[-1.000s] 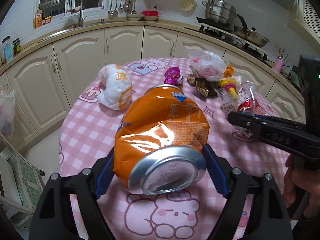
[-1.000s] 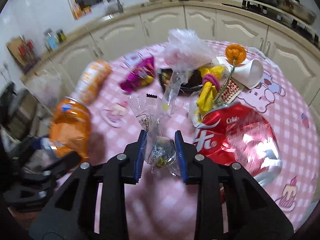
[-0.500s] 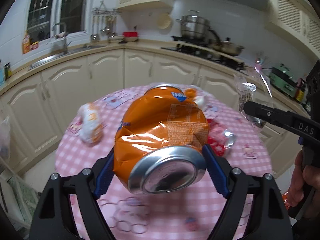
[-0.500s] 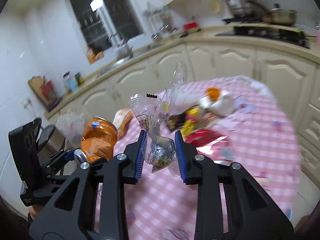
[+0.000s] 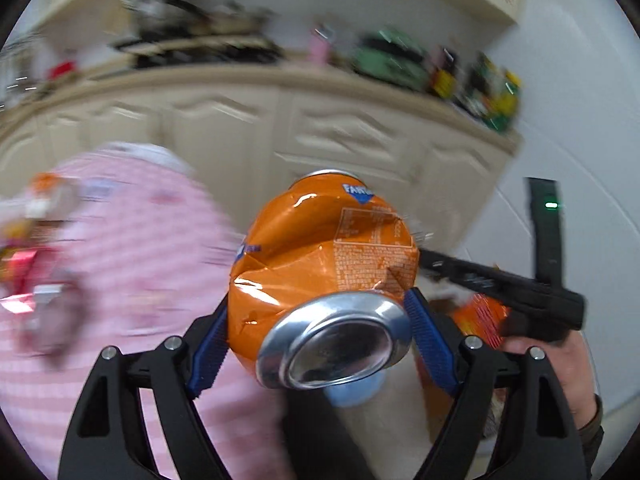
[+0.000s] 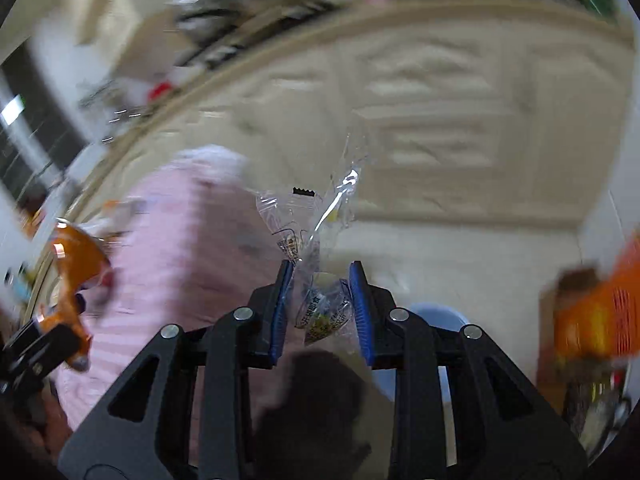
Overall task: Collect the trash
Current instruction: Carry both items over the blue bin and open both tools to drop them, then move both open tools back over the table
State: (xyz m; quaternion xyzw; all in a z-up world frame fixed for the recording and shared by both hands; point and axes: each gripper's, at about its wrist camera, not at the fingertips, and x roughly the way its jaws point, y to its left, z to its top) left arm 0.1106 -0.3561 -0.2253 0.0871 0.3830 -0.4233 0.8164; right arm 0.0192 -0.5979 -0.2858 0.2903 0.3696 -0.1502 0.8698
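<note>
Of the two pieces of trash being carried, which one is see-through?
The clear plastic wrapper in the right tool; the left tool holds an opaque, crushed orange can.

One crushed orange can [image 5: 320, 264], one clear plastic wrapper [image 6: 320, 232], two grippers, one pink-checked table [image 5: 132, 240]

A round table [image 5: 132, 248] under a pink checked cloth carries blurred litter at its left edge, including something red [image 5: 22, 268] and something orange [image 5: 46, 182].

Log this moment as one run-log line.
left gripper: shut on crushed orange can | right gripper: shut on clear plastic wrapper | pink checked table: at left | view: motion-blurred
</note>
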